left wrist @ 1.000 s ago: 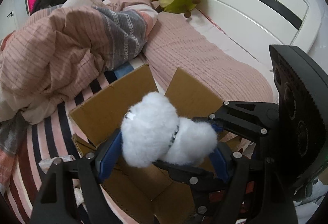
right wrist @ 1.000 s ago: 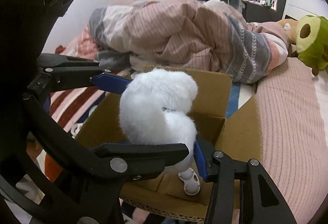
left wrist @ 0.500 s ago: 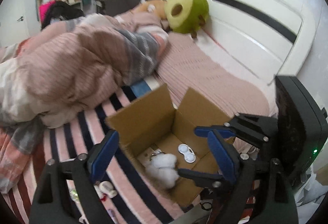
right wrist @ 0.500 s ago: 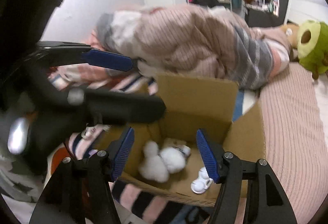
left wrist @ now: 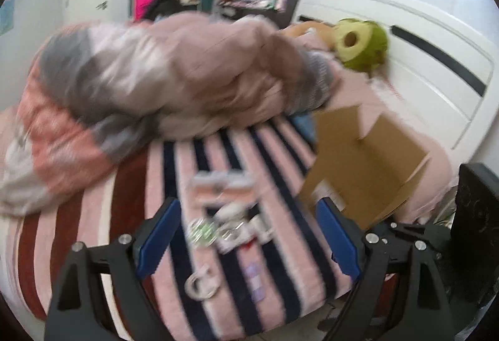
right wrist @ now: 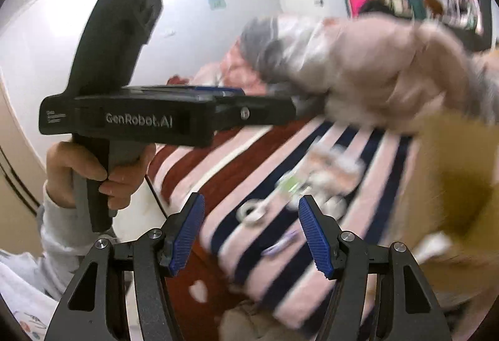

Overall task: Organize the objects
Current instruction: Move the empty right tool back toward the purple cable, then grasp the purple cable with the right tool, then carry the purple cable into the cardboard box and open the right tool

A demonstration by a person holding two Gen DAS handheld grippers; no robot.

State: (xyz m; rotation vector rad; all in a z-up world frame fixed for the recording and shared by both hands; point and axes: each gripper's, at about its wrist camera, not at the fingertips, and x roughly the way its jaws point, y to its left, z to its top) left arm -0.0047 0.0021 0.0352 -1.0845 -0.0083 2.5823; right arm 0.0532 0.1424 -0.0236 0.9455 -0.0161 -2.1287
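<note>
Both views are motion-blurred. My left gripper (left wrist: 249, 239) is open and empty above several small items (left wrist: 229, 221) on the striped bedspread: a white ring-shaped piece (left wrist: 201, 280), a green-and-white piece (left wrist: 201, 230), a purple strip (left wrist: 255, 281). The open cardboard box (left wrist: 361, 160) stands to the right. My right gripper (right wrist: 251, 235) is open and empty over the same items (right wrist: 312, 182), with the white ring (right wrist: 252, 211) between its fingers. The box (right wrist: 455, 185) is at the right. The left gripper's body (right wrist: 140, 119) shows in the right wrist view.
A crumpled pink and grey duvet (left wrist: 162, 82) covers the back of the bed. A green avocado plush (left wrist: 361, 45) lies by the white headboard (left wrist: 421, 38). The bed's near edge runs just below the items. Shelves and a door are far behind.
The white fluffy toy that both grippers held over the box was dropped into it. Both grippers opened and swung left, away from the box, towards the small items on the striped bedspread.
</note>
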